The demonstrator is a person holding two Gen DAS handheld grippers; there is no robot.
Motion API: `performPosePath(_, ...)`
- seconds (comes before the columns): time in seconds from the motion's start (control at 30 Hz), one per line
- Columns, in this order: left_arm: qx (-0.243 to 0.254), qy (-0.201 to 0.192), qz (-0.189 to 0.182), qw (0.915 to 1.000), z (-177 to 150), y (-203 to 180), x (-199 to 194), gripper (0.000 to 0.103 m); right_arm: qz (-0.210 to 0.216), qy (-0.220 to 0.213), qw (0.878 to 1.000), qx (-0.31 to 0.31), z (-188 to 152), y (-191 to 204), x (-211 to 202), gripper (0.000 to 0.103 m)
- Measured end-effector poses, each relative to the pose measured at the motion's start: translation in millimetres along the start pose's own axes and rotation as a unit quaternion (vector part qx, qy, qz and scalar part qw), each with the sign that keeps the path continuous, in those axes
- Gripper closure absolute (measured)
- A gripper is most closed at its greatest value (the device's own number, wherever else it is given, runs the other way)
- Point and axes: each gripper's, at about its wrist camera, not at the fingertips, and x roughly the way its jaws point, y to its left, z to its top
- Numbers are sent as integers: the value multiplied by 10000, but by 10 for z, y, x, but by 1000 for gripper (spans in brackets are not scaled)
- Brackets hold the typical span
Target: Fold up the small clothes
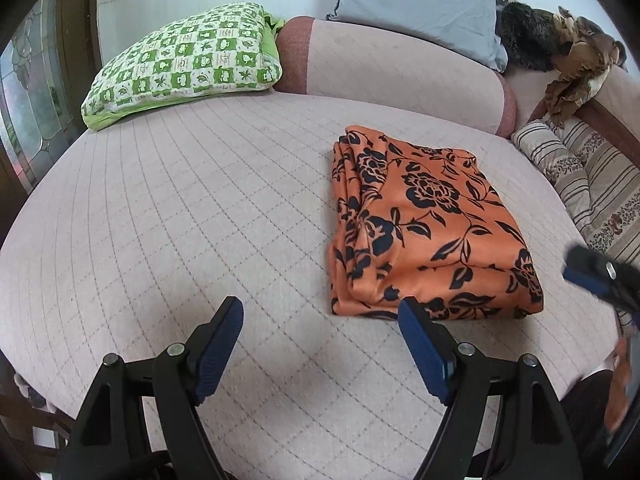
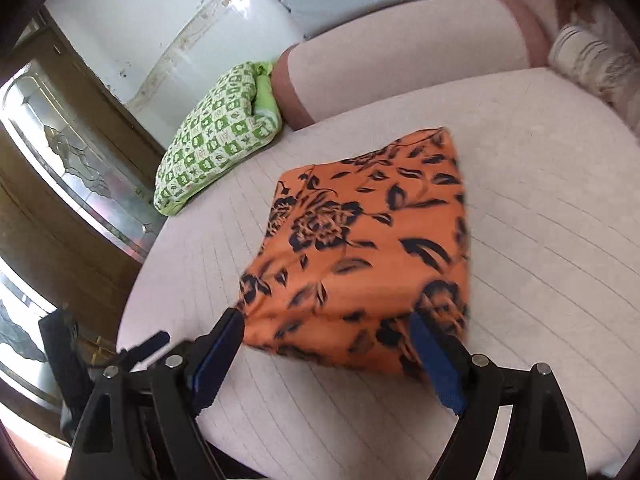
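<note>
- The left claw (image 1: 320,316) is spread wide with nothing between its blue pads (image 1: 224,344), hanging over bare bed (image 1: 160,216) just beside the near left corner of the cloth (image 1: 432,224).
- The right claw (image 2: 328,332) is likewise released, its jaws apart; the near edge of the cloth (image 2: 360,248) shows in the gap between them, but the pads (image 2: 436,364) do not press on it (that view is motion-blurred, so whether a tip brushes the fabric is hard to say).
- In the left wrist view the right claw (image 1: 600,280) shows only as a blurred black-and-blue tip at the right rim, just off the cloth's right edge, with part of a hand (image 1: 618,384) below it.
- The cloth is orange with dark floral print, folded into a thick, roughly square stack of layers, lying flat on the pinkish quilted bed, right of the middle in the left view.
- A green-checked pillow (image 1: 184,64) rests at the far left of the bed, well apart from the cloth.
- A pink bolster (image 1: 400,76) runs along the far edge behind the cloth, with a grey pillow (image 1: 416,4) leaning above it.
- A striped cushion (image 1: 580,176) lies at the right, near the cloth but apart from it.
</note>
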Motion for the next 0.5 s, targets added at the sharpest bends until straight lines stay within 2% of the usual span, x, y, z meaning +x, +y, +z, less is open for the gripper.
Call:
performPosePath(0.1, -20, 109, 123, 9999, -64, -52, -9, 23, -123, -201, 9996, 130, -261, -92, -244, 16)
performPosePath(0.23, -31, 173, 145, 9997, -183, -150, -58, 23, -783, -419, 9960, -76, -604, -114, -362, 16)
performPosePath(0.3, -15, 138, 244, 9996, -206, -224, -112, 23, -982, -386, 9939, -312, -662, -90, -377, 16)
performPosePath(0.37, 43, 87, 191, 9998, -199, -320, -182, 23, -1177, -359, 9906, -596, -671, -38, -346, 16)
performPosePath(0.5, 113, -33, 175, 9998, -181, -442, -290, 19, -1302, -369, 9872, -847, -707, -2, -325, 16)
